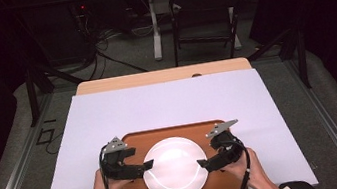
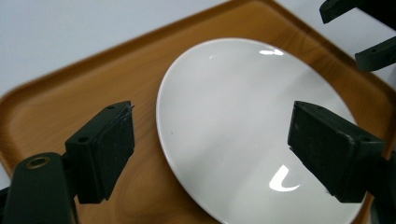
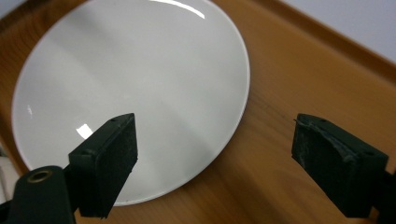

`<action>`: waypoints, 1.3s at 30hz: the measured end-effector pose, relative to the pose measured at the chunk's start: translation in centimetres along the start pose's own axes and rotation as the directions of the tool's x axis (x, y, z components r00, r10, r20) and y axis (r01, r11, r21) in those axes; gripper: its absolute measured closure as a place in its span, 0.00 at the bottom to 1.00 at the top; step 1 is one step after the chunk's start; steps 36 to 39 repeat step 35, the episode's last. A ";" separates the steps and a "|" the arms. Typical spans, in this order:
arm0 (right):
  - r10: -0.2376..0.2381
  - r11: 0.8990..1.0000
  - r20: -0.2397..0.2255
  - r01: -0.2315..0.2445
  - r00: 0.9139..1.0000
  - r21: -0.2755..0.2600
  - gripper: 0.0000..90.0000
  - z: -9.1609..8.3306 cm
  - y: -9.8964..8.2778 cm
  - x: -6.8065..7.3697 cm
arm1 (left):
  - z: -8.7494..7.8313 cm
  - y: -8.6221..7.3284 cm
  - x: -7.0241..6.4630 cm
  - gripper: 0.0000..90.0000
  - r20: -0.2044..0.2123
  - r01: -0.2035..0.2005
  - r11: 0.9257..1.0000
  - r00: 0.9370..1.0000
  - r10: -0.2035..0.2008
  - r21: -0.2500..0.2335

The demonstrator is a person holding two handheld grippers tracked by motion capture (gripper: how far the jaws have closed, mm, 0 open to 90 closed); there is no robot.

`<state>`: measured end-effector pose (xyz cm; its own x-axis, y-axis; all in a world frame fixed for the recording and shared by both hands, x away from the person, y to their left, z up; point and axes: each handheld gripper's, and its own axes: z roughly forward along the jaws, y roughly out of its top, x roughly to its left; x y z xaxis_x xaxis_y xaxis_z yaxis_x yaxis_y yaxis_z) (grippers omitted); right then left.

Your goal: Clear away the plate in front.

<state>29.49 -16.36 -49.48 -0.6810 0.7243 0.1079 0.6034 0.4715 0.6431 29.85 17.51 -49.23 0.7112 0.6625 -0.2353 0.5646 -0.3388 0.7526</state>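
Note:
A round white plate [image 1: 174, 168] lies flat on a brown wooden tray [image 1: 133, 142] near the table's front edge. My left gripper [image 1: 148, 164] hovers at the plate's left rim, jaws wide apart, nothing between them. In the left gripper view the plate [image 2: 243, 121] and tray [image 2: 84, 84] lie below the open left gripper [image 2: 212, 154]. My right gripper [image 1: 202, 164] hangs at the plate's right rim, open too. From the right gripper view, the plate [image 3: 135, 88] and tray [image 3: 299, 79] sit beneath the open right gripper [image 3: 215, 163]. Neither gripper touches the plate.
A white sheet [image 1: 168, 104] covers the table around the tray. Beyond the table's far edge stand a black chair [image 1: 203, 16] and a desk leg [image 1: 154, 26]. The right gripper's jaws [image 2: 369, 32] show at the top right of the left gripper view.

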 end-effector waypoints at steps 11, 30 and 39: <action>-0.076 0.993 0.045 0.080 0.996 -0.086 0.00 -3.7 -0.1 0.8 | -3.6 0.9 -1.9 0.00 0.026 -0.135 0.990 0.990 0.136 -0.045; -0.059 0.960 0.195 0.109 0.979 -0.258 0.00 -10.1 -5.8 1.9 | -8.6 -3.7 -0.9 0.00 -0.067 -0.112 0.989 0.992 0.106 -0.092; -0.054 0.972 0.221 0.102 0.974 -0.213 0.00 -9.8 -7.2 2.5 | -8.4 -4.3 -0.7 0.00 -0.065 -0.106 0.992 0.993 0.101 -0.072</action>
